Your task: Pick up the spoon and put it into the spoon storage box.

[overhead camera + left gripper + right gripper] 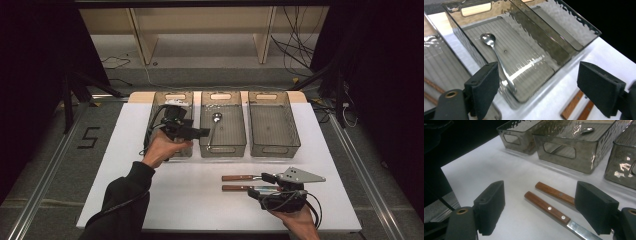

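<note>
Three smoky clear bins stand side by side along the far edge of the white table (150,200) when I look from the high view: the left bin (186,97), the middle bin (223,145) and the right bin (274,125). A spoon (215,125) lies inside the middle bin, bowl toward the far end. The left gripper (200,132) hangs over the near part of the left bin, pointing across at the middle one, its jaws spread with nothing between them. Down at the near right, two wooden-handled knives (240,182) lie parallel on the table, and the right gripper (267,184) sits at their blade ends, held low in the person's hand.

From the left gripper view, both black jaws stand wide apart and empty. Beyond them the spoon (496,57) rests on the ribbed floor of the middle bin (564,58), handle running to the near wall. The knife handles (574,106) lie on the table lower right.

From the right gripper view, the jaws are also spread, pinching nothing. Both knives (549,207) lie on the table between them, handles pointing away, one steel blade showing. Farther off, the spoon (586,130) glints through the middle bin (564,152).
</note>
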Tool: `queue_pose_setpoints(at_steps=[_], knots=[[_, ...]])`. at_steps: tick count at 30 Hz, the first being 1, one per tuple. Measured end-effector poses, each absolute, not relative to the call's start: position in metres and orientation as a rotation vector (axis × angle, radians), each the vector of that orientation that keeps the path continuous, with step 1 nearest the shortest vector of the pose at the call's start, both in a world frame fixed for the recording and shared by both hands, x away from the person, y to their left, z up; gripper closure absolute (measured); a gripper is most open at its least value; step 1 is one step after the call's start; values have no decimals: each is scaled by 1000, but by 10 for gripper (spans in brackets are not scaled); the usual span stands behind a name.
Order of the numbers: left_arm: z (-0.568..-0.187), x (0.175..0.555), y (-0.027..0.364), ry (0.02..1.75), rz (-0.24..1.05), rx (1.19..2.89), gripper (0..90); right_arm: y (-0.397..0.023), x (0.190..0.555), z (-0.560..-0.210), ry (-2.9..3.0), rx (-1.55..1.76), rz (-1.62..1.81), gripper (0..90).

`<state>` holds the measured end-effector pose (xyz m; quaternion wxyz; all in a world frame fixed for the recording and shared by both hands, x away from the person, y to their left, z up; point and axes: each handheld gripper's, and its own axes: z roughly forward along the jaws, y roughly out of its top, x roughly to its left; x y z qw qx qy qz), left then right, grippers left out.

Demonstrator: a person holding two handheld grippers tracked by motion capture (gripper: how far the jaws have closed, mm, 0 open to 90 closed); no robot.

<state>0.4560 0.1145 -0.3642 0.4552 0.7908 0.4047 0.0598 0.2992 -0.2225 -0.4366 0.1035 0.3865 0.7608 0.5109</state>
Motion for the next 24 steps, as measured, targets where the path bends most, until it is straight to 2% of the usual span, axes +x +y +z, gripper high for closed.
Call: queue_pose_setpoints(at_steps=[14, 24], knots=[[-385, 407, 157, 958, 196, 1888, 160, -222, 300, -437, 2245, 1143, 1506, 250], [-405, 391, 181, 961, 212, 1848, 158, -222, 300, -437, 2245, 1143, 1508, 250]])
